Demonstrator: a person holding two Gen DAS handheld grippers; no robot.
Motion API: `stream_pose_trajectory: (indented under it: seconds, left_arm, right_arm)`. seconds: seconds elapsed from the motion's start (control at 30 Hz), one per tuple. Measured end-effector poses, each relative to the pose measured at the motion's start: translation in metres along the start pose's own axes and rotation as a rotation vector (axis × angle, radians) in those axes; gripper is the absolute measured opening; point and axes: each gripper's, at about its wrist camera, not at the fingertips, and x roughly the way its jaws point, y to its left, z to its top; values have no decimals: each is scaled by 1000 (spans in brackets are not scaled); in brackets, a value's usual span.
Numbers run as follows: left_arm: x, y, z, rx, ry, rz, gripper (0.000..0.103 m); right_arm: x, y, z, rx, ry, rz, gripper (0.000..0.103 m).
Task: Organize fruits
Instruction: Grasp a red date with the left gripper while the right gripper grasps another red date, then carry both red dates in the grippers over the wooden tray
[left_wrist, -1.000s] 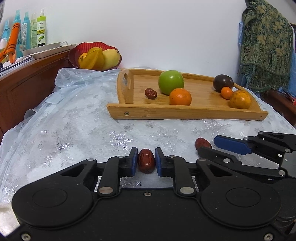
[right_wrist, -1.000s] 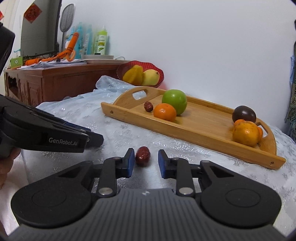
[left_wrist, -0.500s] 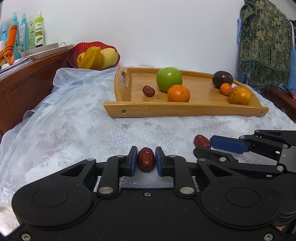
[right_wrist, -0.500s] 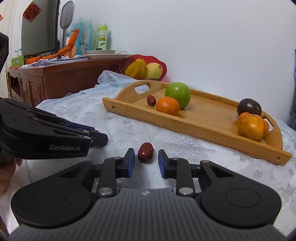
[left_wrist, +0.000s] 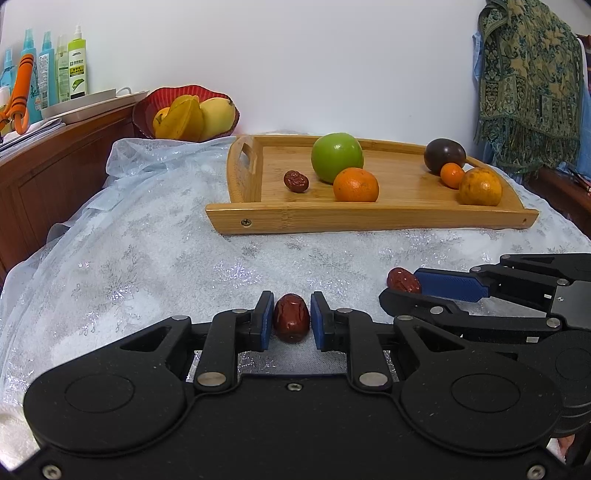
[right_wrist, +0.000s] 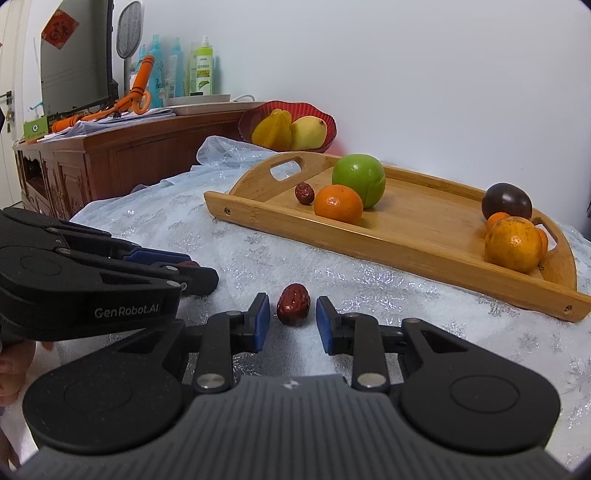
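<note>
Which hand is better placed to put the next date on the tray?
Left. The left gripper is already shut on a date; the right gripper's jaws have just been opening, its date lies ungripped.

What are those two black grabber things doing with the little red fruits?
A person is tidying fruit with a grabber in each hand. The left gripper is pinching one red date. The right gripper has just been opening, with a second date lying loose between its pads on the tablecloth. The wooden tray already holds another date and round fruits.
</note>
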Motion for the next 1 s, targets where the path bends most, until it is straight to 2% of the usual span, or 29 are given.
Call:
stream_pose_trajectory:
  seconds: [0.33, 0.43, 0.77, 1.0]
  left_arm:
    - [0, 0, 0, 8, 0, 0, 20]
    - [0, 0, 0, 4, -3, 1, 20]
    - [-3, -4, 3, 17, -13, -6, 19]
    - [-4, -11, 10, 32, -13, 16, 19]
  right_arm:
    - [-2, 0, -1, -2, -13, -7, 31]
    - [-3, 0, -1, -2, -19, -10, 22]
    - [-6, -1, -2, 9, -41, -22, 22]
    - [-13, -2, -1, 23, -76, -67, 22]
